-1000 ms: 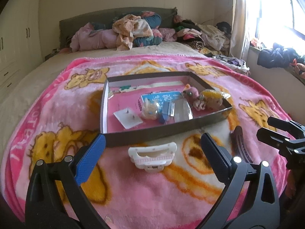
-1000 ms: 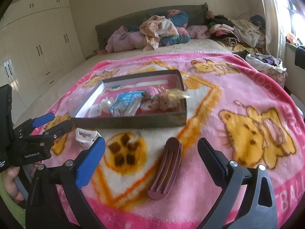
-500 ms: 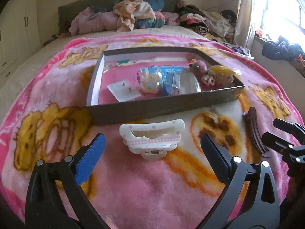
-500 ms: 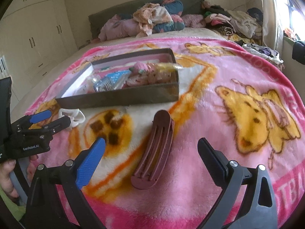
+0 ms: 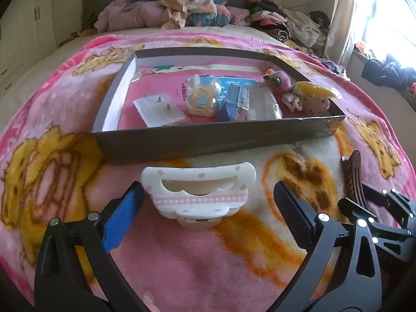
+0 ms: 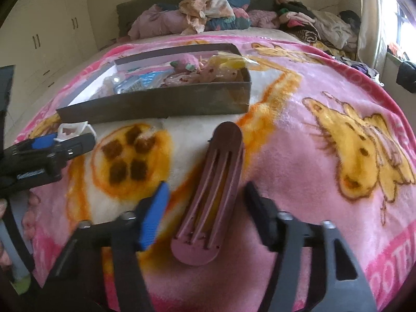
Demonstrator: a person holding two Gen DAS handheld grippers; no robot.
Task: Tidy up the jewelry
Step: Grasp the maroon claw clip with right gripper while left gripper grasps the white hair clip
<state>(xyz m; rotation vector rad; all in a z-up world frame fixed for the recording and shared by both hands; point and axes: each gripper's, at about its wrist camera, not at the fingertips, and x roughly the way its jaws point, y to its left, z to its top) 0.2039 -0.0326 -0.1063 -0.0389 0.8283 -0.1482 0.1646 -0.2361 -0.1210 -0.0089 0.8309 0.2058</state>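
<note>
A white hair claw with pink dots point(image 5: 197, 192) lies on the pink blanket in front of the dark shallow box point(image 5: 208, 140). My left gripper point(image 5: 208, 208) is open, its fingers either side of the claw without touching it. A mauve slotted hair clip point(image 6: 215, 189) lies lengthwise between the fingers of my right gripper point(image 6: 206, 208). Those jaws are closing, and small gaps still show between the pads and the clip. In the right wrist view the left gripper point(image 6: 65, 143) sits at the left by the white claw point(image 6: 70, 130). The left wrist view shows the mauve clip point(image 5: 353, 171) at the right.
The box point(image 6: 156, 106) holds several small items: an earring card point(image 5: 161, 111), packets and a pink plush point(image 5: 275, 78). Piled clothes point(image 5: 187, 7) line the headboard. A person's hand point(image 6: 5, 208) holds the left gripper's handle. A bright window is at the right.
Both grippers have come down and closer to the blanket, each over its clip. The right gripper's jaws have narrowed around the mauve clip. The left jaws stay wide.
</note>
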